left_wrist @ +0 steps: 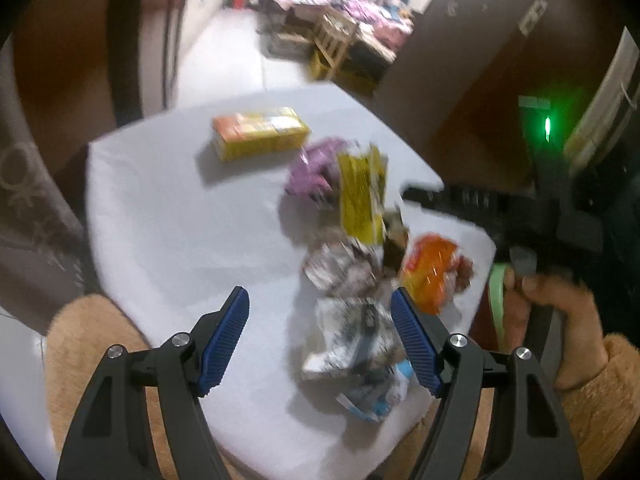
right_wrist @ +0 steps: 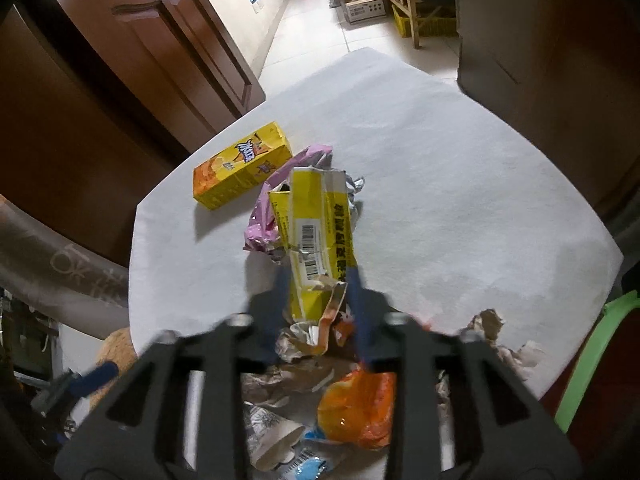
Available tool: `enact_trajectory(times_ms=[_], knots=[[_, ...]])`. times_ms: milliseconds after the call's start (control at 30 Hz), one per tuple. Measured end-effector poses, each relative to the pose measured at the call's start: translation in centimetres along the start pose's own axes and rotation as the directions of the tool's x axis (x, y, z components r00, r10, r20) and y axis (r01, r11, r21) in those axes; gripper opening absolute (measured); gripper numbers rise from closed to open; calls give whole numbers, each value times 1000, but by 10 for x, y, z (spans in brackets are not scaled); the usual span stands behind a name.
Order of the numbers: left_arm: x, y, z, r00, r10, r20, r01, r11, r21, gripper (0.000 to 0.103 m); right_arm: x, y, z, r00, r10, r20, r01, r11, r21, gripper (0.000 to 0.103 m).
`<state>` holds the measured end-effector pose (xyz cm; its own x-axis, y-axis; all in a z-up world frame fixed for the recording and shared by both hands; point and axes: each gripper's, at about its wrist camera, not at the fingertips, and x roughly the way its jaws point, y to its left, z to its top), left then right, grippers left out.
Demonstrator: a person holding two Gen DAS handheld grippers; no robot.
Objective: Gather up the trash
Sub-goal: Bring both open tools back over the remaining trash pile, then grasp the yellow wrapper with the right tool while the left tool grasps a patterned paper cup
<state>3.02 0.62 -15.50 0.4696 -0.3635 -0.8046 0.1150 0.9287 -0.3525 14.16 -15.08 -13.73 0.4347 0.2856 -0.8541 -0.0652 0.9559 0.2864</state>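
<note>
A pile of snack wrappers lies on the white table [right_wrist: 440,180]. My right gripper [right_wrist: 316,276] is shut on a yellow wrapper [right_wrist: 316,216] with a barcode, which stands up between its blue fingers. In the left wrist view the same yellow wrapper [left_wrist: 360,196] is raised above the pile, at the tip of the right gripper [left_wrist: 408,196]. My left gripper [left_wrist: 320,312] is open just above a white and black wrapper [left_wrist: 352,336], not touching it. An orange bag [left_wrist: 432,272] and a crumpled silver wrapper [left_wrist: 344,268] lie just beyond.
A yellow snack box [right_wrist: 240,172] lies at the table's far left, with a purple wrapper [right_wrist: 264,216] beside it. A green stool [right_wrist: 600,340] stands at the right edge. A brown door [right_wrist: 180,48] is beyond the table on the left. A hand [left_wrist: 552,304] holds the right gripper.
</note>
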Motion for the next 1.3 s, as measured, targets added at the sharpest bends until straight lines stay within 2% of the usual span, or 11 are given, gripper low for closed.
enact_trajectory(times_ms=[167, 233, 400, 467, 633, 833, 1033, 1100, 1200, 1267, 1300], knots=[[35, -20, -22, 991, -38, -129, 47, 996, 72, 74, -10, 0, -3, 1000, 3, 17, -3, 1000, -3, 61], [48, -27, -28, 989, -6, -146, 21, 994, 106, 78, -14, 0, -4, 1000, 2, 22, -1, 1000, -12, 62], [68, -30, -31, 985, 22, -169, 1, 991, 134, 74, -14, 0, -6, 1000, -3, 18, 4, 1000, -16, 71], [69, -26, -31, 984, -4, -180, 27, 992, 124, 37, -10, 1, -5, 1000, -5, 7, 5, 1000, -17, 71], [54, -21, -28, 991, -31, -131, 47, 991, 125, 23, 9, 11, 3, 1000, -18, -24, 17, 999, -34, 76], [23, 0, -13, 999, -14, -31, 16, 996, 83, 6, 42, 22, 16, 996, -62, -64, 58, 996, -63, 82], [5, 22, -7, 999, 43, 15, -43, 999, 28, 6, 74, 27, 25, 983, -156, -97, 146, 983, -108, 82], [3, 28, -7, 998, 62, 22, -62, 998, 25, 10, 79, 28, 25, 979, -178, -104, 165, 978, -125, 51], [1, 35, -7, 996, 83, 32, -83, 996, 11, 17, 80, 26, 24, 983, -145, -110, 134, 986, -101, 49], [1, 39, -8, 995, 90, 32, -90, 996, -6, 33, 76, 25, 23, 987, -122, -104, 113, 989, -94, 46], [2, 41, -8, 995, 90, 32, -90, 996, -13, 35, 72, 24, 21, 990, -102, -101, 94, 992, -83, 45]])
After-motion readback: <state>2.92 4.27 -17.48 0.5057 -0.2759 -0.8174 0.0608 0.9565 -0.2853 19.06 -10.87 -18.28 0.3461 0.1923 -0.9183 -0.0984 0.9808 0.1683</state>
